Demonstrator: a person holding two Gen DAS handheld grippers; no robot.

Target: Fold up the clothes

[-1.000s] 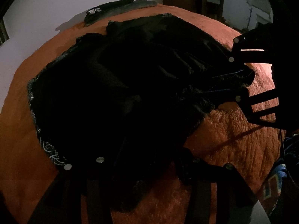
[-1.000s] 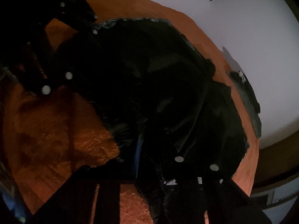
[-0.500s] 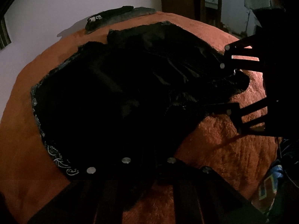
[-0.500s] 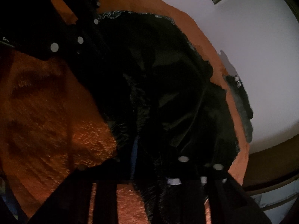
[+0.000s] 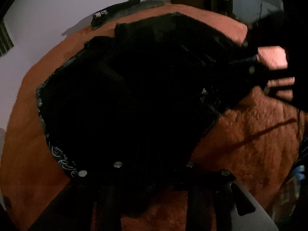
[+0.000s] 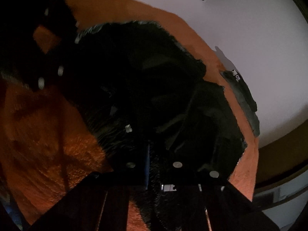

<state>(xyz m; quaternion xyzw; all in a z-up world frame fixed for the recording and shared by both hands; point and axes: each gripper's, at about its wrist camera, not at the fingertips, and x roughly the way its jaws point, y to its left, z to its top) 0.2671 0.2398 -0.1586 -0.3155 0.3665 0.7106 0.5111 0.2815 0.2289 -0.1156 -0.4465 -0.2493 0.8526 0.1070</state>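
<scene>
A black garment (image 5: 134, 96) with a white patterned hem lies rumpled on an orange fuzzy blanket (image 5: 250, 134). My left gripper (image 5: 154, 169) is at the garment's near edge, its jaws around a bunch of black cloth. My right gripper (image 6: 154, 165) grips the garment's other edge and shows at the right of the left wrist view (image 5: 258, 77). The garment also fills the right wrist view (image 6: 163, 96), where the left gripper (image 6: 50, 75) shows at the upper left. It is dim, so cloth folds are hard to make out.
A dark folded item (image 5: 115, 11) lies at the far edge of the blanket by a pale wall (image 5: 48, 9); it also shows in the right wrist view (image 6: 242, 100). Wooden furniture stands at the back right. Colourful cloth (image 5: 300, 173) lies at the right edge.
Both grippers closed in on the garment's edges and pulled them up and inward. The right gripper's jaws narrowed on the cloth; the left gripper's jaws first closed, then spread wider.
</scene>
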